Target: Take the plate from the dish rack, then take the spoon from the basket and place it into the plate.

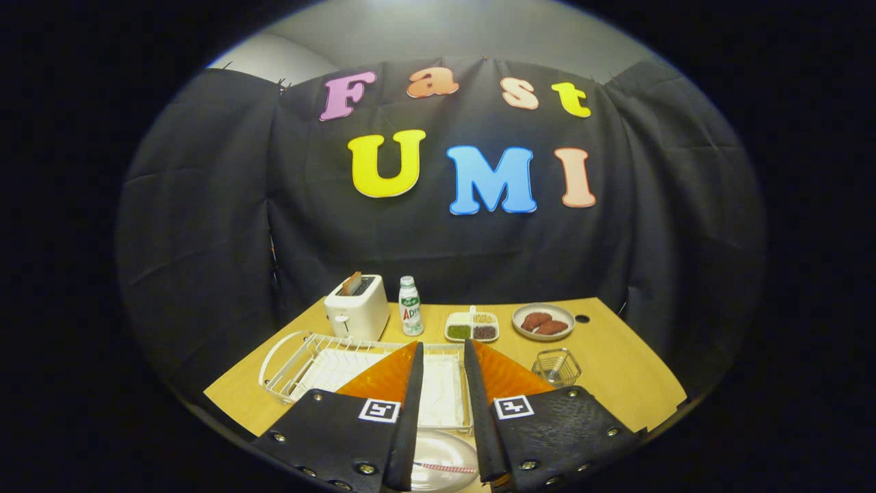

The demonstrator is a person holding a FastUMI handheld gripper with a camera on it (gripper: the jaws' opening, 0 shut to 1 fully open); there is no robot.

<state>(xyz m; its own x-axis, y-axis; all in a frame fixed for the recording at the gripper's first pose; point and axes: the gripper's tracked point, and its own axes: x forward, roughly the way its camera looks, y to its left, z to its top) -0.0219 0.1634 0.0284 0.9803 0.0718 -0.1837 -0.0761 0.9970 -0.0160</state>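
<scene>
Plate (438,455) out of the dish rack (321,366), spoon (446,468) lying in it — the job looks done.

Largest first: the white wire dish rack stands empty beyond the gripper (441,363), whose fingers are spread apart, holding nothing. Beneath and between them lies the clear glassy plate on the table; the small wire basket (556,366) stands empty, and the striped-handled spoon rests across the plate.

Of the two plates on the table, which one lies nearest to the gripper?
The clear plate with the spoon on it, between the open gripper fingers; the other plate, holding brown food, sits far back beyond them.
</scene>
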